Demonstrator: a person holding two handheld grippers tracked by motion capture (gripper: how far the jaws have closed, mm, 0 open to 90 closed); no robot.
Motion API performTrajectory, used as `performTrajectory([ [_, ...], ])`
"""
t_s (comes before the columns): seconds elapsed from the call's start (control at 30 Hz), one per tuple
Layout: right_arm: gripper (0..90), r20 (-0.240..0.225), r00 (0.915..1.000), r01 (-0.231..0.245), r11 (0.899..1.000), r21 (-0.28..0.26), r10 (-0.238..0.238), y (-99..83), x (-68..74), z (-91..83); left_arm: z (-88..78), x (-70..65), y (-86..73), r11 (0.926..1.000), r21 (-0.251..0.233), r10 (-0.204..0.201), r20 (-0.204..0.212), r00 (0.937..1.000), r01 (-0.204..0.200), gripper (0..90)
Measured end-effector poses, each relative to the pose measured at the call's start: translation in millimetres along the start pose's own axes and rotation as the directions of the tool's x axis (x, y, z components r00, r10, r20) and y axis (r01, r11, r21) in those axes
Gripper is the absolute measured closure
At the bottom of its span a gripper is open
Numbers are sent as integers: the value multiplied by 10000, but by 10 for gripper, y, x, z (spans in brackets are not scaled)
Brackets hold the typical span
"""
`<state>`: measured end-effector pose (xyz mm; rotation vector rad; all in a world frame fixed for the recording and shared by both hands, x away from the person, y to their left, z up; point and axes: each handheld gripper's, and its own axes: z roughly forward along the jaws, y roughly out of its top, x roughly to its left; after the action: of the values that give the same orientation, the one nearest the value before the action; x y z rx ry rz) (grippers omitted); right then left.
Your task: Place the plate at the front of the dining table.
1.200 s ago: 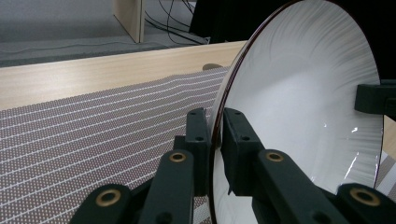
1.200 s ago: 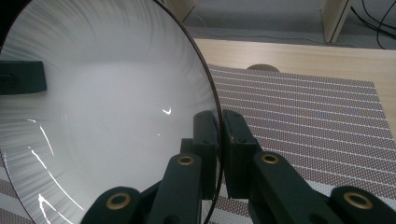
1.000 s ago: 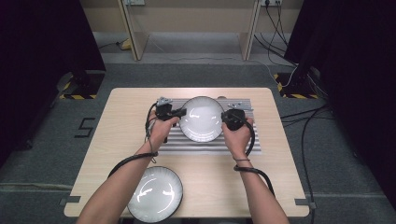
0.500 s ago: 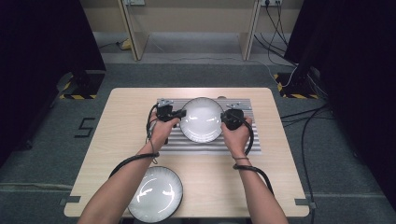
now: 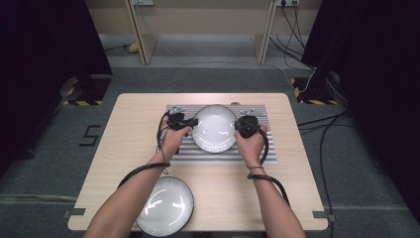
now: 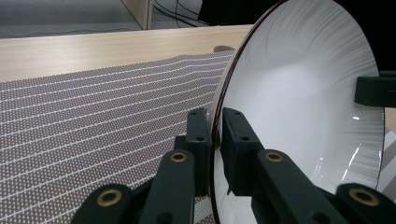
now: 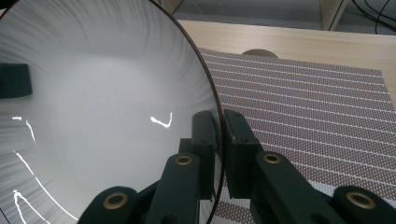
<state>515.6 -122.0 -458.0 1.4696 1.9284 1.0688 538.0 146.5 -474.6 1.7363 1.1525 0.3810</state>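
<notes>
Little has shifted since the earlier high-view frames: both hands sit where they were, and the plate (image 5: 214, 128) hangs over the same patch of striped placemat (image 5: 188, 151). Left gripper (image 5: 192, 121) pinches the plate's left rim, right gripper (image 5: 238, 126) the right rim; in each gripper view the two black jaws close on the thin dark edge, one pad against the white face, the other behind it. Plate seen on edge from both gripper views, so it seems lifted or tilted off the mat, though from above contact at the lower rim cannot be ruled out. A second plate (image 5: 165, 206) lies flat near the table's (image 5: 124, 129) front edge, well apart, beside the left forearm. Judgement on the step: a two-sided carry. Glazed rim is slick and the bite is shallow, so both hands should travel together at one height and one pace; any spreading or twisting between them could lever the rim out of a pad. Keep both clamps firm until the plate rests flat, then release both sides at once.
</notes>
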Motion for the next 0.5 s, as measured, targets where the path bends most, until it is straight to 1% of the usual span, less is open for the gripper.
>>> performTrajectory([
  [0.17,834,62,10000,-16,10000,77,15,-7,-9,35,23,-7,11,10000,85,-40,-59,10000,40,820],
  [0.23,830,71,10000,-40,9999,160,39,-16,-15,50,35,-9,13,9998,131,-143,-91,9999,144,820],
  [0.3,830,62,9999,-87,9996,273,86,-21,-26,63,50,-10,10,9997,204,-117,-139,9998,119,819],
  [0.33,830,63,9999,-103,9995,311,101,-23,-25,66,62,-10,3,9995,227,-207,-205,9996,212,818],
  [0.5,830,107,9999,-112,9989,451,108,-35,-27,91,97,-15,-15,9989,371,-270,-378,9989,284,815],
])
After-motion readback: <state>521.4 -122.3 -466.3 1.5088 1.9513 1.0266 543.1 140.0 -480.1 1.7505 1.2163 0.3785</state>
